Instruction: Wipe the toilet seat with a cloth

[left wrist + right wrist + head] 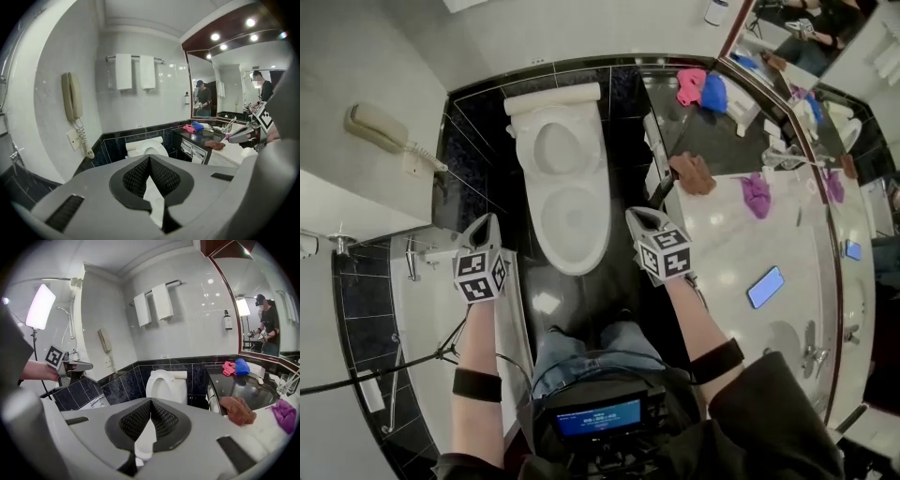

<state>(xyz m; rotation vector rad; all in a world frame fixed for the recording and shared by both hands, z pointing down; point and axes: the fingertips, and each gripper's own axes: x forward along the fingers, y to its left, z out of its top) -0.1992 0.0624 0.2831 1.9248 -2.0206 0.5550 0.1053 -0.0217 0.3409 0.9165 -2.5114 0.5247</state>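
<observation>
- The white oval toilet seat (572, 217) lies flat on the bowl. Its white lid (557, 147) stands up against the tank. No cloth is on the seat.
- A crumpled brown cloth (694, 173) lies at the edge of the shiny table (722, 246), just beside the toilet.
- A purple cloth (757, 194) lies near it. A pink cloth (690, 84) and a blue cloth (713, 93) sit side by side at the far end.
- The left tongs (484, 225) hang in the air to the left of the seat's front. They are closed tight with nothing between them.
- The right tongs (639, 218) hang to the right of the seat. They too are closed and hold nothing.
- This could be a time when a cloth must still be fetched. It could also be a time when the wiping is over and the cloth is back on the table. The seat is too far off to tell if it is wet or clean.
- The brown cloth sits right at the table's edge, so a bump from closed tongs could push it to the floor.
- With four cloths there, the tongs might grab the wrong one or two at once.
- A flat phone with a blue screen (766, 286) lies on the table, and a wide swing of the right arm could knock it.
- A hard push on the seat might make the lid fall down.
</observation>
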